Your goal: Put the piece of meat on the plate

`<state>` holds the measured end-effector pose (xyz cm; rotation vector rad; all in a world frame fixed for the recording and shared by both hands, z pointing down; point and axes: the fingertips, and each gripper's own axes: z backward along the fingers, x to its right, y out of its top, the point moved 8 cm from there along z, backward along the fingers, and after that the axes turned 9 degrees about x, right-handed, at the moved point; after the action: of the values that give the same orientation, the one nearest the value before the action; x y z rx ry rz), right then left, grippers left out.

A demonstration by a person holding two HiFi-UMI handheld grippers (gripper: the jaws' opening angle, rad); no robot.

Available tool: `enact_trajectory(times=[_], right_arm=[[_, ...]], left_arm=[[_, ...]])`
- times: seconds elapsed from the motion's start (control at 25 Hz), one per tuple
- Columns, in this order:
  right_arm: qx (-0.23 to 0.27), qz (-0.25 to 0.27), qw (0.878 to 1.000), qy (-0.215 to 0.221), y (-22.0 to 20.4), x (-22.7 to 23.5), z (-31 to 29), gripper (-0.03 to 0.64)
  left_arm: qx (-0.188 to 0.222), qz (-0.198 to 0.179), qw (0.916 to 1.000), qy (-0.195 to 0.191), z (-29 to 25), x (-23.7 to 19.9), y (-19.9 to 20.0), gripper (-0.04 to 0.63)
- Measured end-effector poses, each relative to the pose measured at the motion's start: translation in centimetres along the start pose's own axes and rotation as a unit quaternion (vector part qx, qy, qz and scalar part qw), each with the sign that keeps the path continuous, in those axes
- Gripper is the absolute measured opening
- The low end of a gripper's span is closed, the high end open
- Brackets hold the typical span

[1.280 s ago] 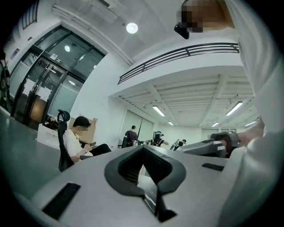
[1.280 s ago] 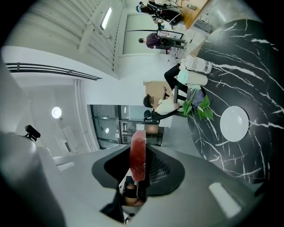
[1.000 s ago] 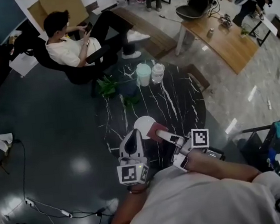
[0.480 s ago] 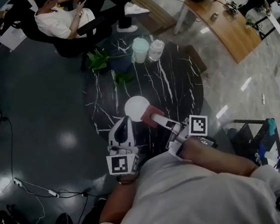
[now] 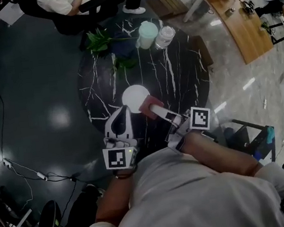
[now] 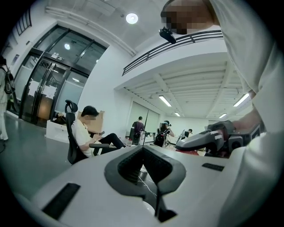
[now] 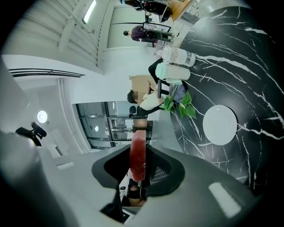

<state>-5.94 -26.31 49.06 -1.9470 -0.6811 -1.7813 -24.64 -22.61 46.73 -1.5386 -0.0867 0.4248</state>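
A round black marble table (image 5: 179,81) with white veins stood on a glossy dark floor (image 5: 38,97). A white round plate (image 5: 135,95) lay flat on its near half. Along the far edge stood a leafy green potted plant (image 5: 102,39). To the plant's right were a mint-green container (image 5: 148,34) and, just beside it, a clear plastic jar (image 5: 165,36). The plate lay well apart from all three.

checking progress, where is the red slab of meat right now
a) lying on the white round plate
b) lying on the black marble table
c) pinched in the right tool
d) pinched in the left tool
c: the red slab of meat sits pinched in the right tool, and the white round plate is bare.
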Motion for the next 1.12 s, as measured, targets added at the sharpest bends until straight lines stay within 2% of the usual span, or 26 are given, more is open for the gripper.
enact_trajectory(times=[0.56, 1.12], right_arm=[[-0.058, -0.009, 0.997, -0.046, 1.9, 5.7, -2.9, 0.091], [-0.081, -0.01, 0.994, -0.079, 3.9, 11.6, -5.6, 0.091]], left_arm=[[-0.015, 0.009, 0.9988, 0.046, -1.3, -2.0, -5.0, 0.006], [-0.031, 0.016, 0.9955, 0.087, -1.2, -3.4, -11.4, 0.006]])
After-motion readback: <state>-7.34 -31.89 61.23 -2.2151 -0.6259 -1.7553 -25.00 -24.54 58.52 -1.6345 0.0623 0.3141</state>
